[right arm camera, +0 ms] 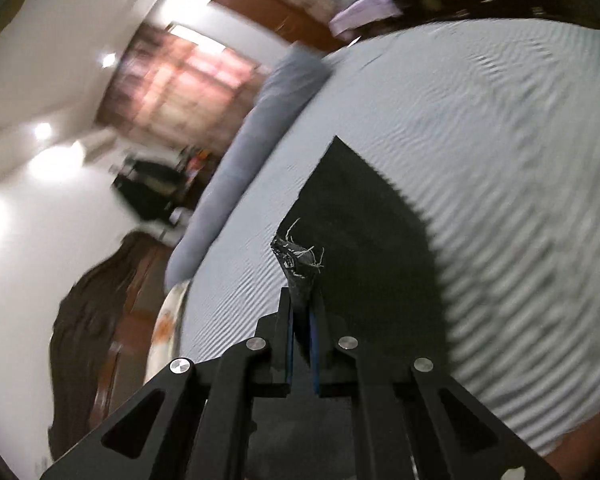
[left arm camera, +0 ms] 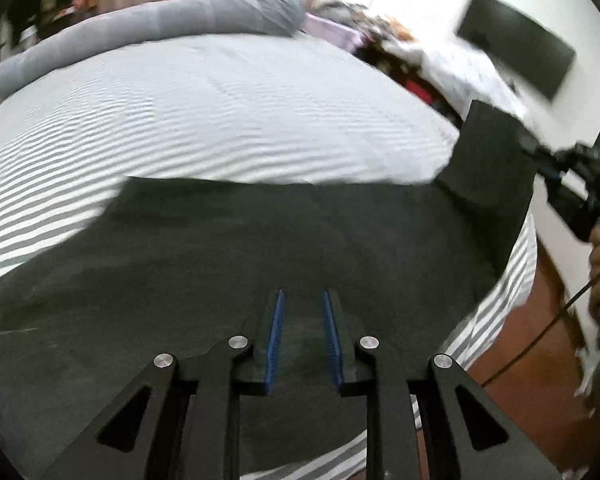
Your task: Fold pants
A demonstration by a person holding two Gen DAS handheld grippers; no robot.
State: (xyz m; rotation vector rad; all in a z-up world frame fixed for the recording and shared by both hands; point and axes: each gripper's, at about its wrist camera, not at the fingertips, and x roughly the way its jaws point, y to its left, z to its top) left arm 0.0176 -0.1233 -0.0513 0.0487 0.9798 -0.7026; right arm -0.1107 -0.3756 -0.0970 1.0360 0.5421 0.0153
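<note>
While the dark pants [left arm camera: 284,240] lay spread flat across the near part of the striped bed [left arm camera: 228,120], the fold appeared only begun: one end was lifted off the bed at the pants' right side, the rest undisturbed and unfolded. The right gripper [right arm camera: 302,300] had its fingers pressed together on a frayed hem corner [right arm camera: 298,256] of the pants, raised above the bed. The left gripper [left arm camera: 303,300] hovered over the middle of the pants, fingers apart, nothing between them. Judged remaining: carrying the held end across, then further folds. A grey bolster [left arm camera: 140,28] lay along the bed's far edge. No containers were in view.
</note>
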